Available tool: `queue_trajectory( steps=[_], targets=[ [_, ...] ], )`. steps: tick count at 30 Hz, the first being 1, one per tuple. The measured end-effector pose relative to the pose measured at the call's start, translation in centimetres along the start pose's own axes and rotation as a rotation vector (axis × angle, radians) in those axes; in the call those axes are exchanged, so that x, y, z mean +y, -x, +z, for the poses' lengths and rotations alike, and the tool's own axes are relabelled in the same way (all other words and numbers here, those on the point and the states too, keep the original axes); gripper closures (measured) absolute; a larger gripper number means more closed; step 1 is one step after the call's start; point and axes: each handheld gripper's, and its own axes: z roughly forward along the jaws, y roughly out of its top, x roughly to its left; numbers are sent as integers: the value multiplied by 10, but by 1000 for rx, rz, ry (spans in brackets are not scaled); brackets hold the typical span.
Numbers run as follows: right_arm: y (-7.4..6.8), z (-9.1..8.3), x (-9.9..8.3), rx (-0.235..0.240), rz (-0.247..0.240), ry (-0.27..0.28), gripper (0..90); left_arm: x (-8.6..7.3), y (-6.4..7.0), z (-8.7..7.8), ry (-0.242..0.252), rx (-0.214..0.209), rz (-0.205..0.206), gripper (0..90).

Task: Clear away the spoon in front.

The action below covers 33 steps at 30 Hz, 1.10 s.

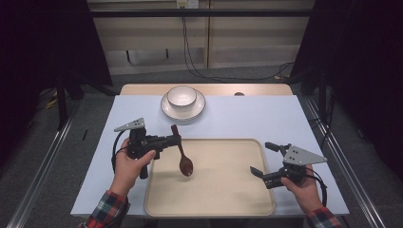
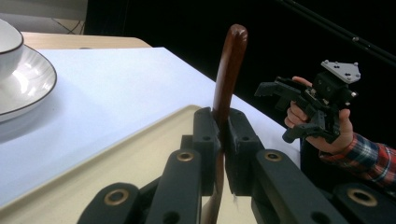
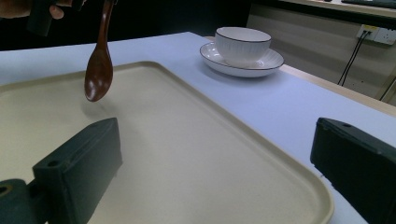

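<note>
Spoon [image 1: 183, 152] hangs clamped in left claw [image 1: 175, 140] above tray [image 1: 209, 204]; right claw [image 1: 263, 159] gapes; bowl [image 1: 182, 96] on saucer [image 1: 183, 112] beyond.

beige tray [image 1: 223, 190] mostly bare, held spoon [image 1: 182, 154] over its left, bowl [image 1: 182, 96] beyond
</note>
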Motion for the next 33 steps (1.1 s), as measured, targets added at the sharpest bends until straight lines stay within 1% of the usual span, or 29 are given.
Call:
queue_trajectory(
  steps=[1, 2, 4, 6, 8, 10, 12, 14, 16, 18, 20, 23, 25, 31, 33],
  targets=[
    [0, 0, 0, -2, -1, -1, 18, -1, 0, 1, 1, 0, 0, 841],
    [0, 0, 0, -1, -1, -1, 18, -1, 0, 1, -2, -9, 2, 841],
    [0, 0, 0, -1, -2, -2, 18, -2, 1, 2, -9, -6, 3, 841],
    [0, 0, 0, -3, -2, -3, 18, -3, 1, 2, -12, -14, 3, 841],
    [0, 0, 0, -3, -1, -2, 18, -5, 2, 3, -12, -4, 4, 841],
    [0, 0, 0, -4, 0, -6, 18, -6, 1, 2, -11, -11, -1, 840],
    [0, 0, 0, -6, 1, -6, 18, -7, 1, 2, -10, -2, -4, 840],
    [-1, 0, 0, -5, 0, -2, 18, -8, 1, 2, -13, -9, -8, 840],
    [0, 0, 0, -6, 0, -7, 18, -8, 2, 3, -13, -8, -1, 840],
    [0, 0, 0, -6, 0, -7, 18, -9, 2, 3, -15, -14, -7, 840],
    [-1, 0, 0, -4, 0, -4, 18, -9, 2, 4, -22, -12, -2, 840],
    [-1, 0, 0, -4, 1, -4, 18, -11, 2, 4, -24, -20, -10, 840],
    [0, 0, 0, -2, 0, -3, 18, -12, 2, 5, -30, -14, -8, 840],
    [0, 0, 0, -2, 0, -3, 18, -13, 1, 6, -36, -15, -12, 839],
    [0, 0, 0, -2, 0, -4, 18, -14, 0, 6, -42, -18, -6, 839]
  ],
)
